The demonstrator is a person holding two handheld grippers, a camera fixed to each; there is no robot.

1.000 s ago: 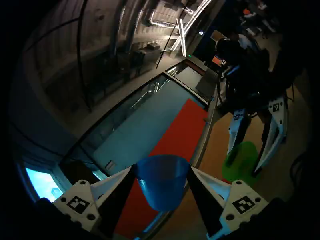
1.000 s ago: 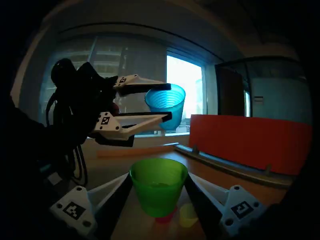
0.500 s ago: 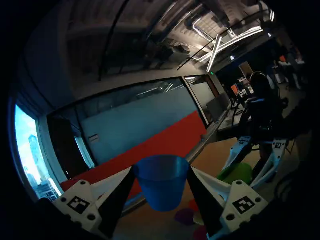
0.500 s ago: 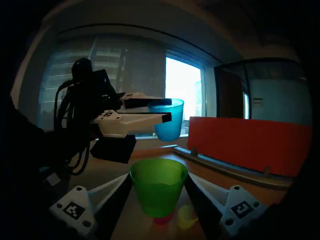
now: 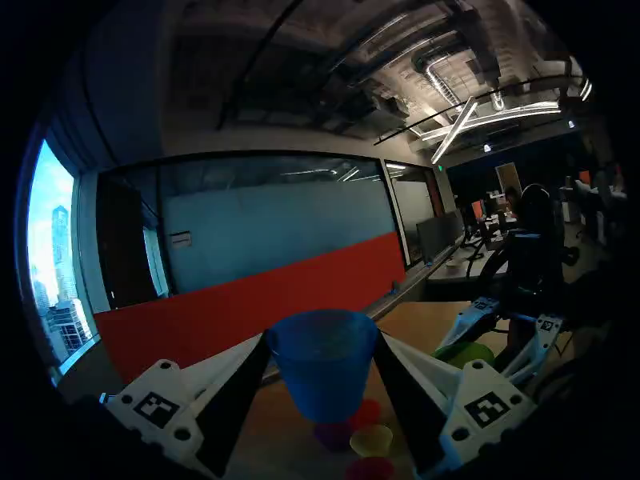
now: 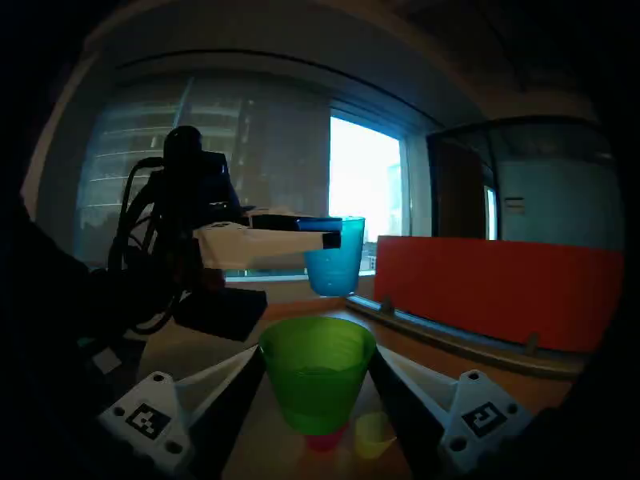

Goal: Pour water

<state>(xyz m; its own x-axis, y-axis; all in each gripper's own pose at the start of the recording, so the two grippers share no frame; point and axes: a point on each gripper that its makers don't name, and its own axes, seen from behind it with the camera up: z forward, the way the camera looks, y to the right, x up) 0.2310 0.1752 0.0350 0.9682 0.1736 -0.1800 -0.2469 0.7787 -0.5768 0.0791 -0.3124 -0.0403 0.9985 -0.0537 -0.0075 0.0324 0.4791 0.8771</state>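
The left gripper (image 5: 320, 342) is closed on the blue cup (image 5: 322, 376) – its 2 fingers press against the cup's opposite sides just under the rim. In the right gripper view the same left gripper (image 6: 332, 234) reaches in from the left, holding the blue cup (image 6: 334, 268) upright in the air, above and beyond the green cup (image 6: 318, 388).

The right gripper (image 6: 318, 352) clamps the green cup in the same way, 1 finger on each side, with the cup upright. A liquid level shows through the green wall in its lower part. In the left gripper view the right gripper (image 5: 502, 340) sits farther off to the right, with the green cup (image 5: 464, 354) between its fingers.

Below both cups lies a wooden table (image 6: 448, 348) with small coloured cups on it – a red one (image 6: 324, 440) and a yellow one (image 6: 370, 432) just under the green cup. An orange-red panel (image 6: 496, 292) runs along the table's far edge, and a bright window (image 6: 364, 176) stands behind.
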